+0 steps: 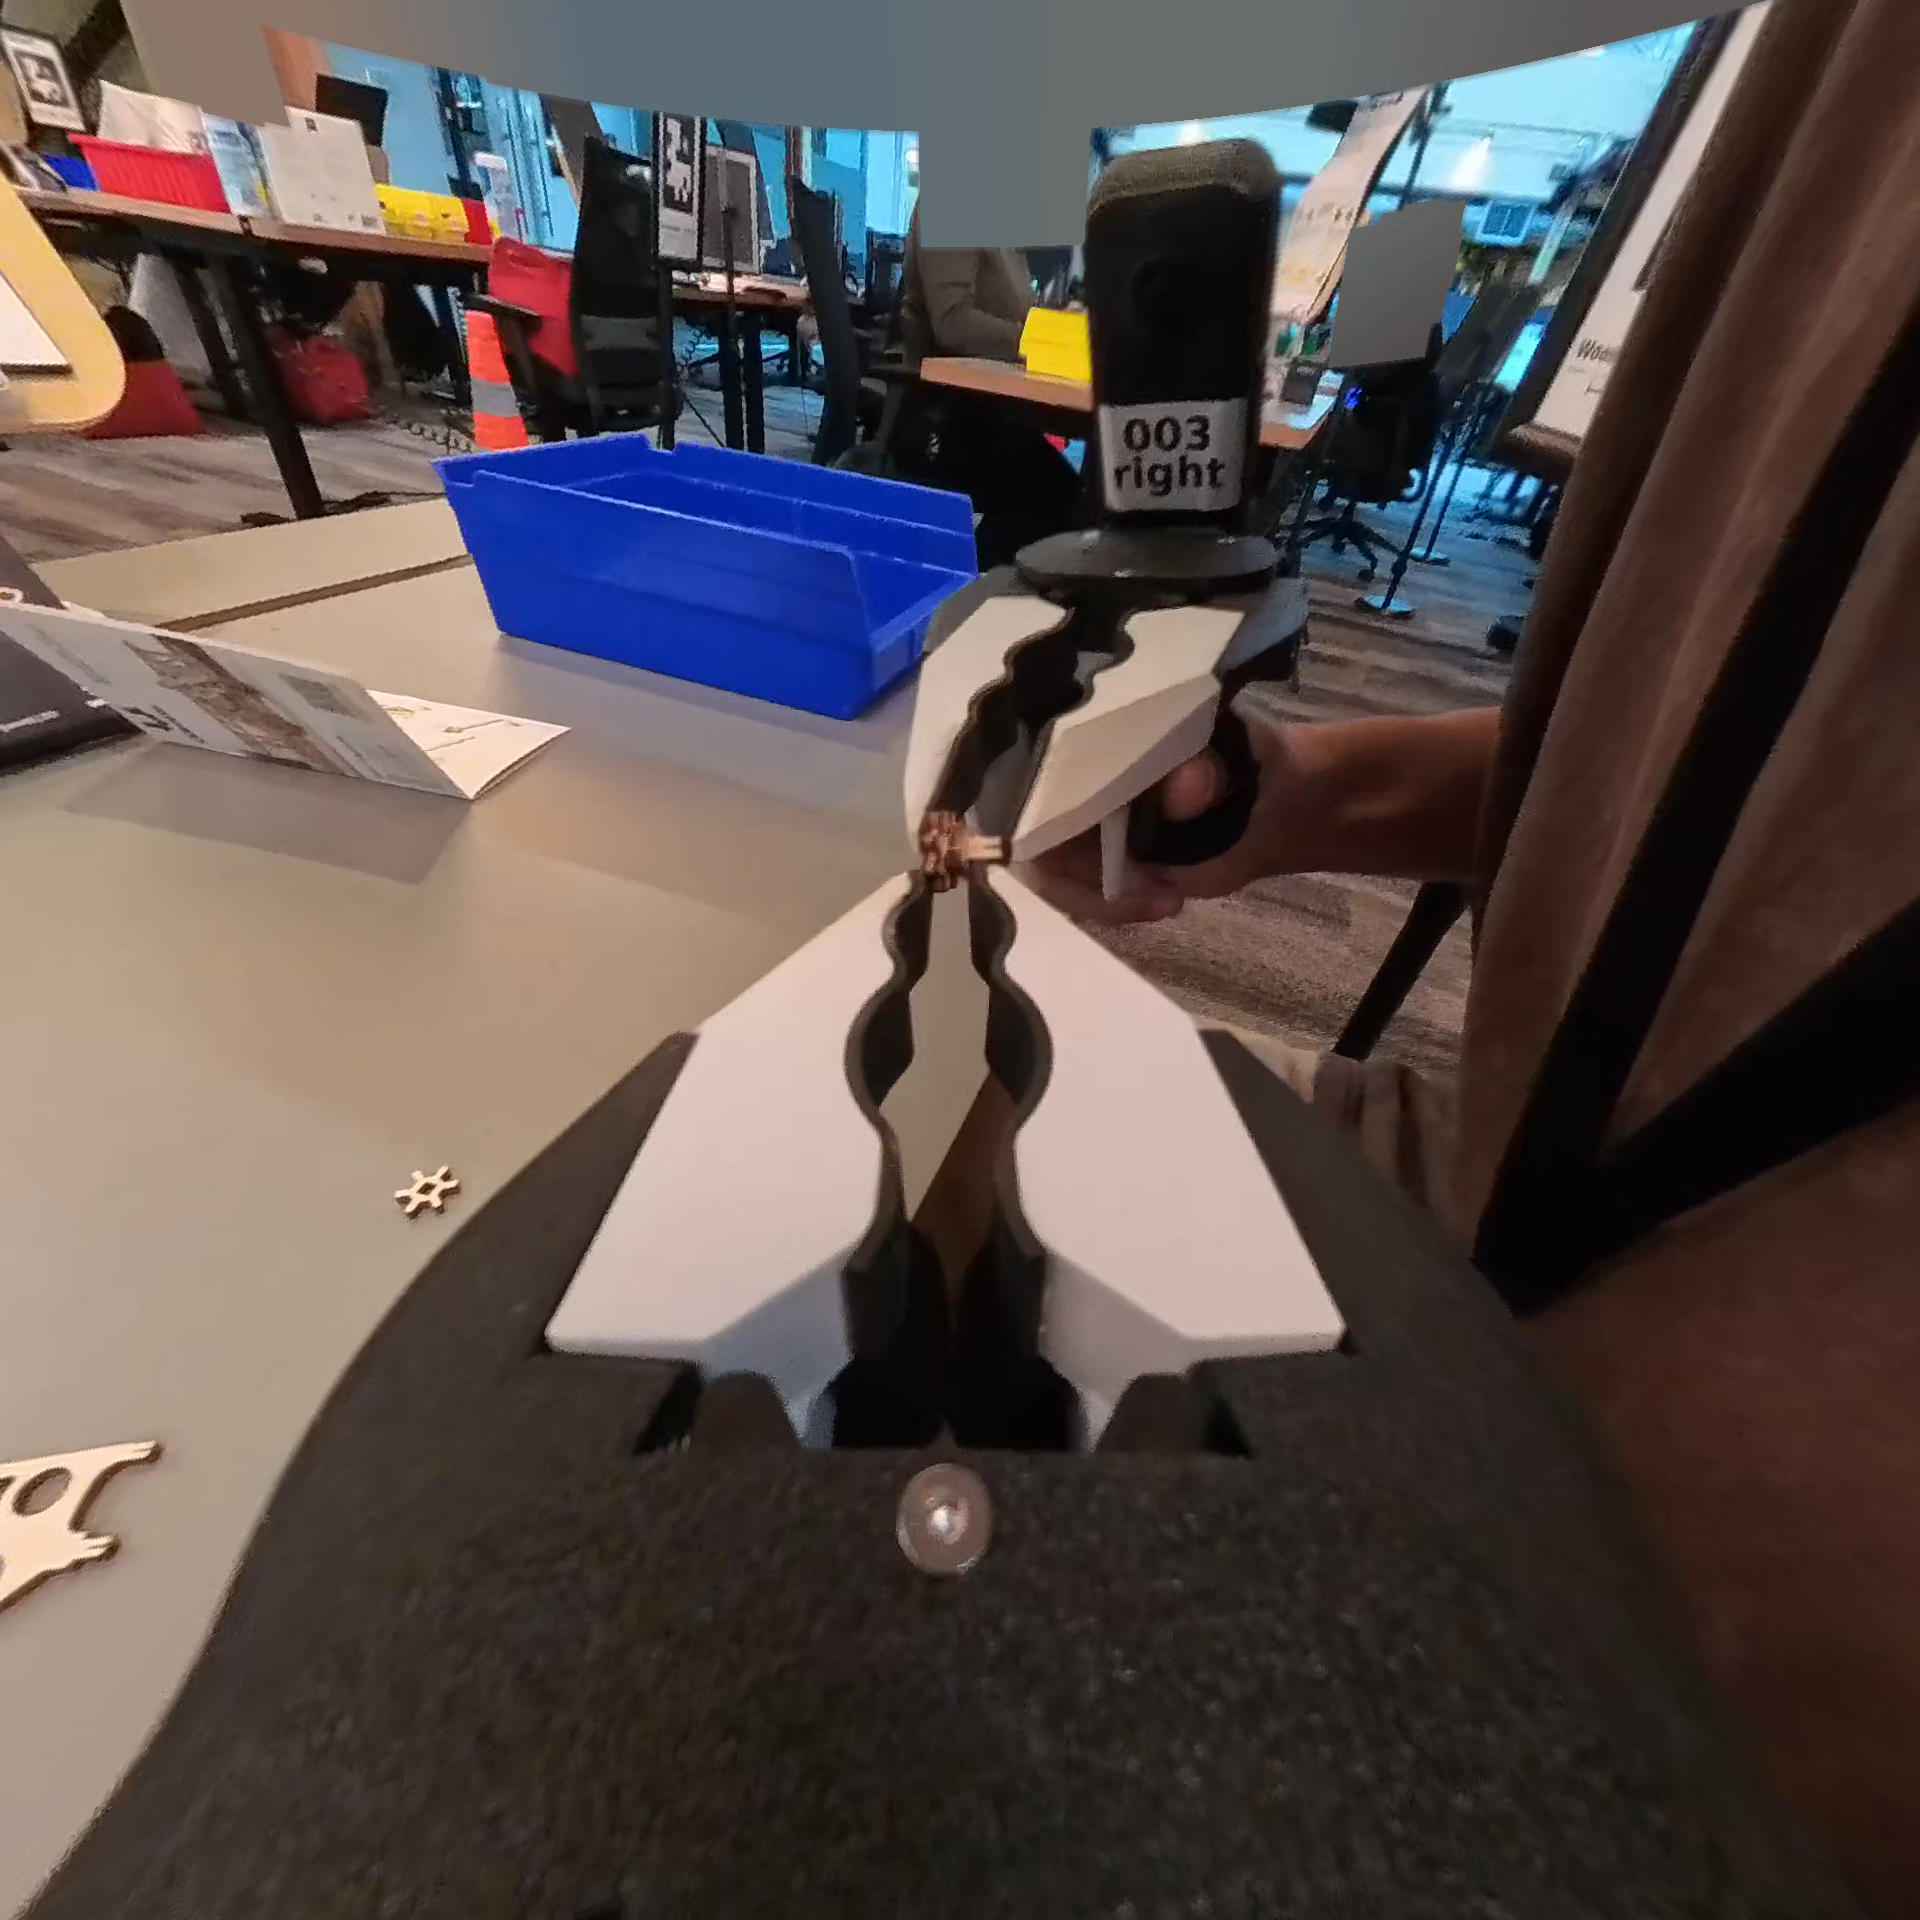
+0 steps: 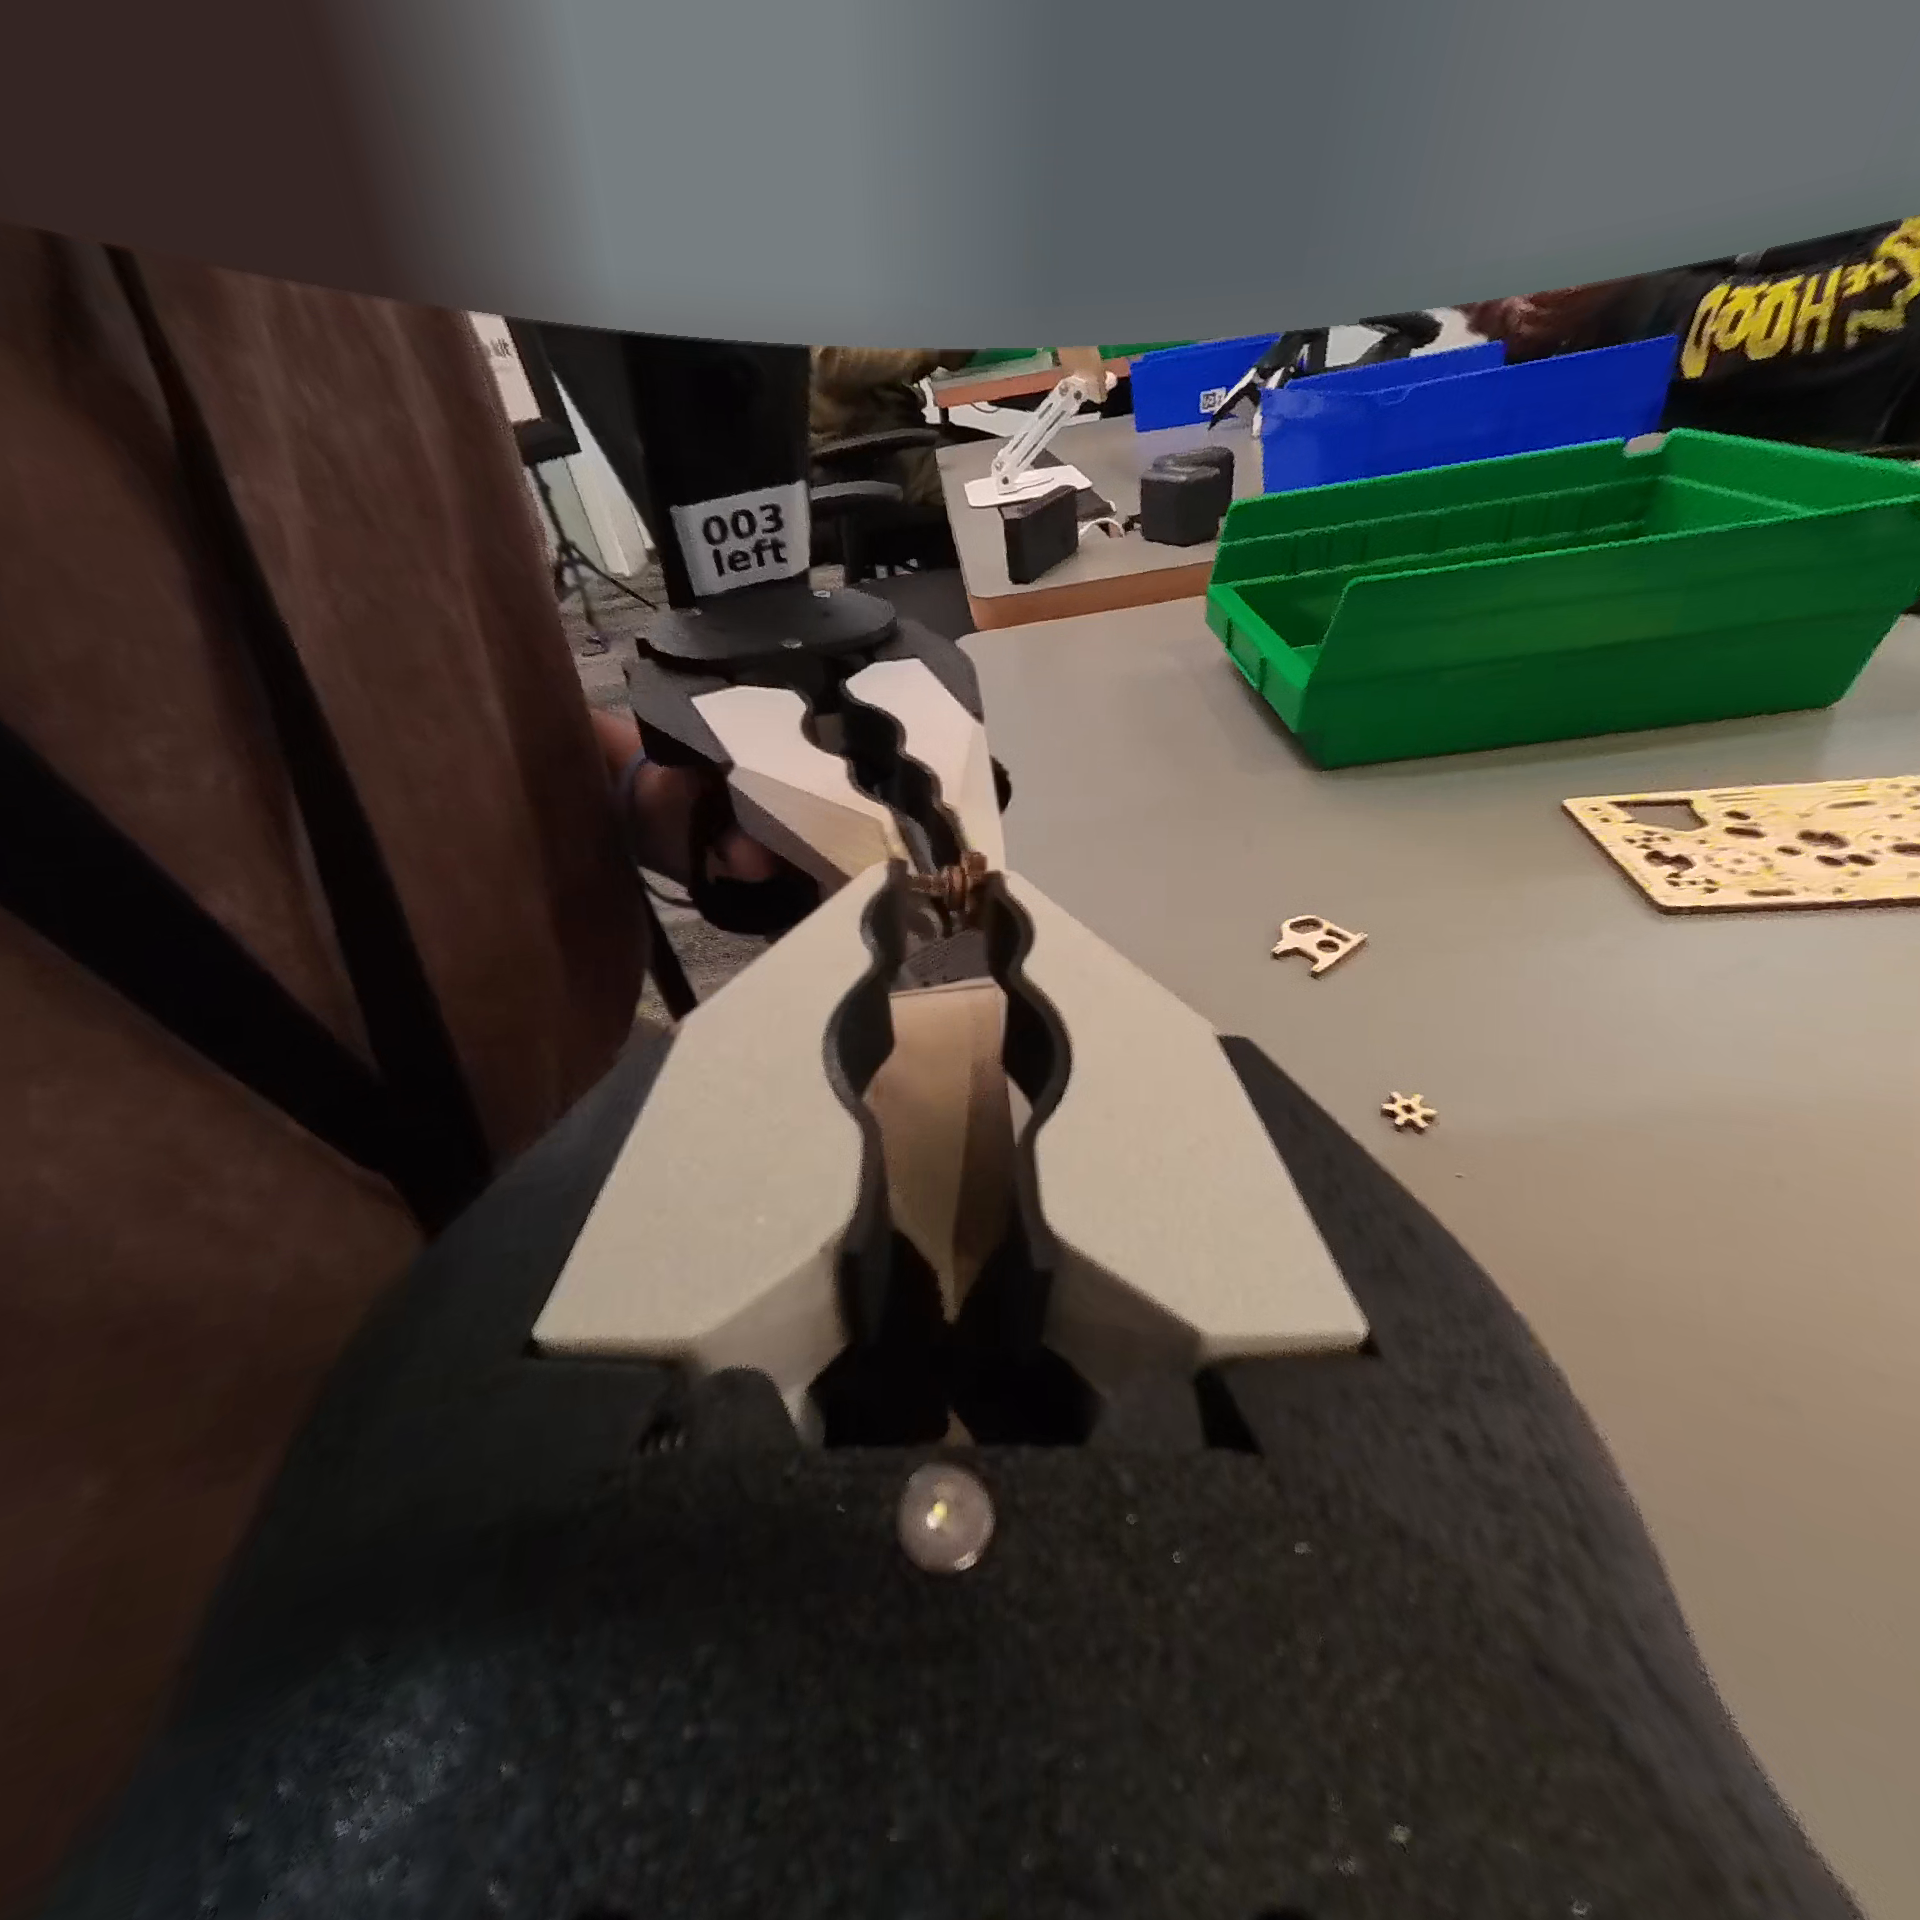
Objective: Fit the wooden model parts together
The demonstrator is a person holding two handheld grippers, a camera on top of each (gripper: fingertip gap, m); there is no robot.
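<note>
Both grippers meet tip to tip in the air off the table's near edge. In the left wrist view my left gripper (image 1: 940,899) is shut on a small brown toothed wooden part (image 1: 943,857). My right gripper (image 1: 966,826) comes in from above right, shut on a small wooden peg-like part (image 1: 985,847) that touches the toothed one. In the right wrist view my right gripper (image 2: 940,891) and my left gripper (image 2: 951,844) pinch the same small wooden cluster (image 2: 956,878). How far the two parts are seated is hidden by the fingertips.
On the grey table (image 1: 312,987) lie a small wooden cog (image 1: 427,1190), a flat cut-out (image 1: 62,1496), a leaflet (image 1: 281,707) and a blue bin (image 1: 707,582). The right wrist view shows a green bin (image 2: 1558,603), a punched wooden sheet (image 2: 1766,842), a small part (image 2: 1317,945) and the cog (image 2: 1409,1112).
</note>
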